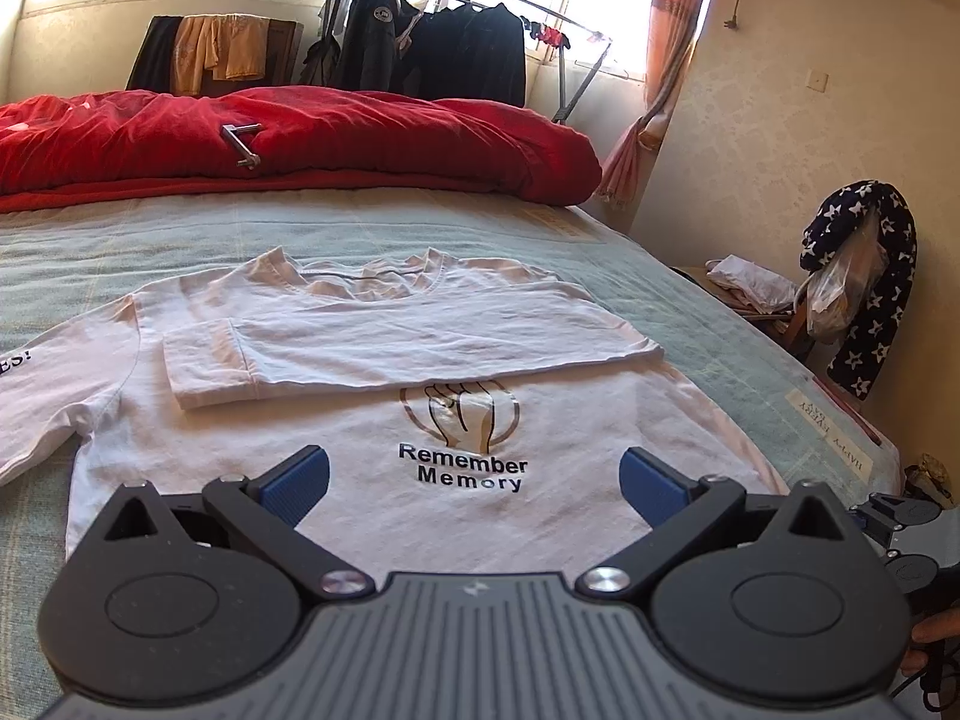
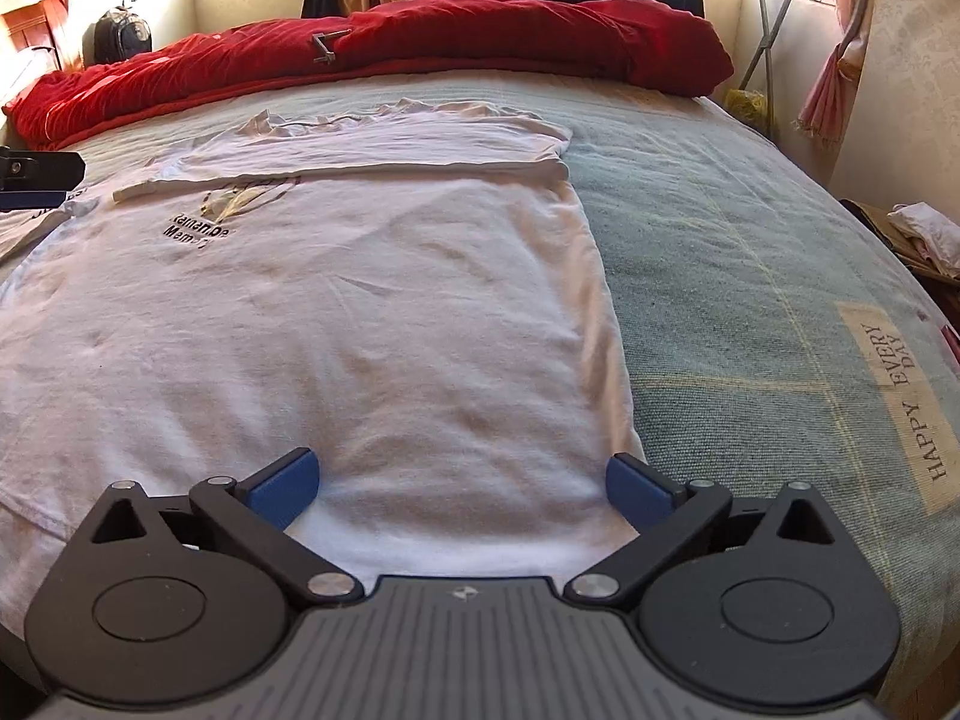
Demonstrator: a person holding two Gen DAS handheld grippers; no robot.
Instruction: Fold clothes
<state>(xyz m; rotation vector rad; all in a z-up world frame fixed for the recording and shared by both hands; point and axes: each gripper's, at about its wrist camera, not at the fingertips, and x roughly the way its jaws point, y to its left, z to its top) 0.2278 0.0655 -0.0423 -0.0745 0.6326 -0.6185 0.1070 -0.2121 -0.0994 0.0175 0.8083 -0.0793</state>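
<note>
A white T-shirt [image 1: 384, 420] with a fist print and "Remember Memory" lies flat on the bed, front up. Its right sleeve [image 1: 384, 354] is folded across the chest; the other sleeve [image 1: 42, 420] stretches out to the left. My left gripper [image 1: 474, 483] hovers open above the print, nothing between its blue pads. In the right wrist view the same T-shirt [image 2: 360, 312] fills the middle, and my right gripper [image 2: 462, 489] stands wide open over its lower right part, near the side edge, with only flat cloth beneath. The left gripper's fingers [image 2: 36, 180] show at the left edge.
A green bedspread [image 2: 750, 300] with a "HAPPY EVERY DAY" label covers the bed. A red quilt [image 1: 300, 138] with a metal crank on it lies at the far end. Behind stands a clothes rack [image 1: 450, 48]. A chair [image 1: 840, 288] with clothes stands right of the bed.
</note>
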